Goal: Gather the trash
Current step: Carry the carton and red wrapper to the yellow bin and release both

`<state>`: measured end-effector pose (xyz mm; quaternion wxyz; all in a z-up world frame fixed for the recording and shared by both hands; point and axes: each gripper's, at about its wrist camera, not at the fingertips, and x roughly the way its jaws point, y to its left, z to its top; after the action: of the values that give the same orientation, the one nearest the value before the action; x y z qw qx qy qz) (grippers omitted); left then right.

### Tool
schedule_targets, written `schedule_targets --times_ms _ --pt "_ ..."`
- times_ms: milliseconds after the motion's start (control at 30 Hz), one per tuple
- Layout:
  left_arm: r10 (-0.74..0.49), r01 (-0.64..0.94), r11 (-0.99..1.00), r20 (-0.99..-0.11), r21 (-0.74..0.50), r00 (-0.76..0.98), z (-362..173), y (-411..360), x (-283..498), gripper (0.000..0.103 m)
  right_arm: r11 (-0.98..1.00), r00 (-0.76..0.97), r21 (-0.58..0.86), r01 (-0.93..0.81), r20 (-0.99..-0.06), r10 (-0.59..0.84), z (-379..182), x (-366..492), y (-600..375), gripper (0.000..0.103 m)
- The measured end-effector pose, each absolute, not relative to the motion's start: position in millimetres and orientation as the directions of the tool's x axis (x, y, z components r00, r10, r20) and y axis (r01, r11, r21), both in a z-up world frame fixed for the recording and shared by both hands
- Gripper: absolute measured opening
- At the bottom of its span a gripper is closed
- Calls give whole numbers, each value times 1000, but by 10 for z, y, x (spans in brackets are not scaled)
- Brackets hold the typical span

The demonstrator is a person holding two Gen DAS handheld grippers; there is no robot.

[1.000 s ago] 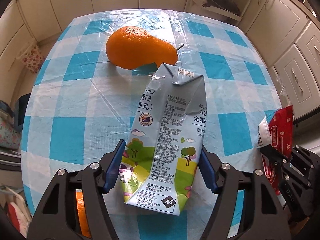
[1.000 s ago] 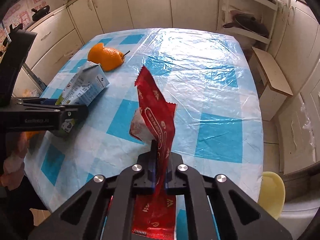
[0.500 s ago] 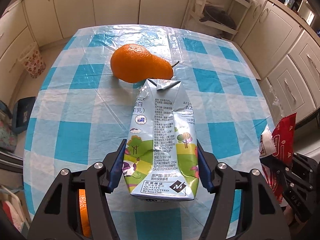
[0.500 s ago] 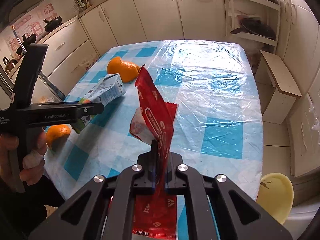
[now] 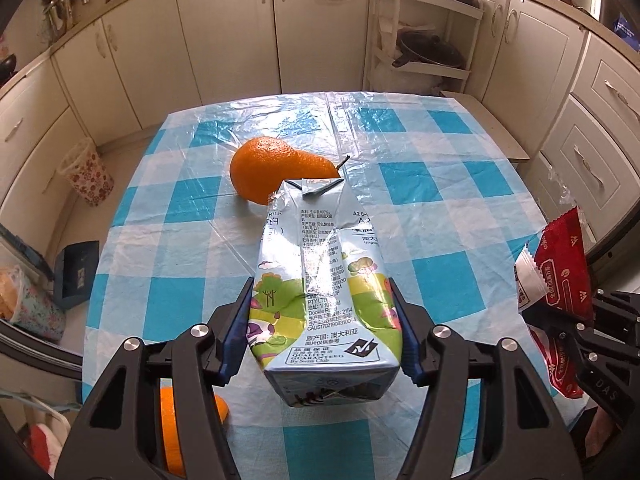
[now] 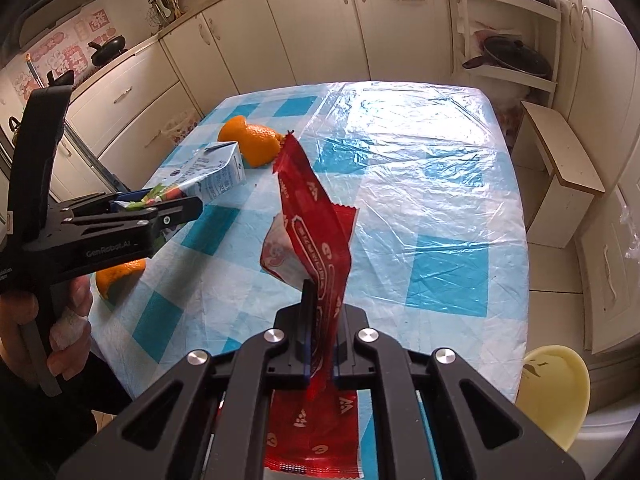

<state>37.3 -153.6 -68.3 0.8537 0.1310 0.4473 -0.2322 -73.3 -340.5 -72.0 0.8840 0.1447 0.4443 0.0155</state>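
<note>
My left gripper (image 5: 322, 320) is shut on a crumpled milk carton (image 5: 320, 272) and holds it above the checked table (image 5: 180, 208). The carton also shows in the right wrist view (image 6: 212, 178), clamped in the left gripper (image 6: 172, 210). My right gripper (image 6: 320, 320) is shut on a red snack wrapper (image 6: 316, 224), held upright over the table's near edge. The wrapper shows at the right of the left wrist view (image 5: 560, 264).
A pear-shaped orange (image 5: 276, 174) lies on the table beyond the carton. A second orange (image 6: 118, 276) sits near the table's front edge. A patterned bin (image 5: 86, 178) stands on the floor at left. A yellow stool (image 6: 556, 392) and a wooden step (image 6: 560, 160) are at right.
Both grippers have lifted and tilted back, carrying the carton and the wrapper higher above the table. Both grips are unchanged.
</note>
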Motion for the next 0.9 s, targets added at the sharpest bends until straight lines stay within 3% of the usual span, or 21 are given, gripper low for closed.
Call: schedule_targets --times_ms 633,900 --pt "-372 576 817 -775 -12 512 -516 -1736 135 58 949 636 273 159 -763 114 -628 -941 -3675 10" --pt "-504 677 730 -739 -90 446 -340 -2133 -338 58 885 611 242 398 -790 -58 -685 -1472 -4480 10"
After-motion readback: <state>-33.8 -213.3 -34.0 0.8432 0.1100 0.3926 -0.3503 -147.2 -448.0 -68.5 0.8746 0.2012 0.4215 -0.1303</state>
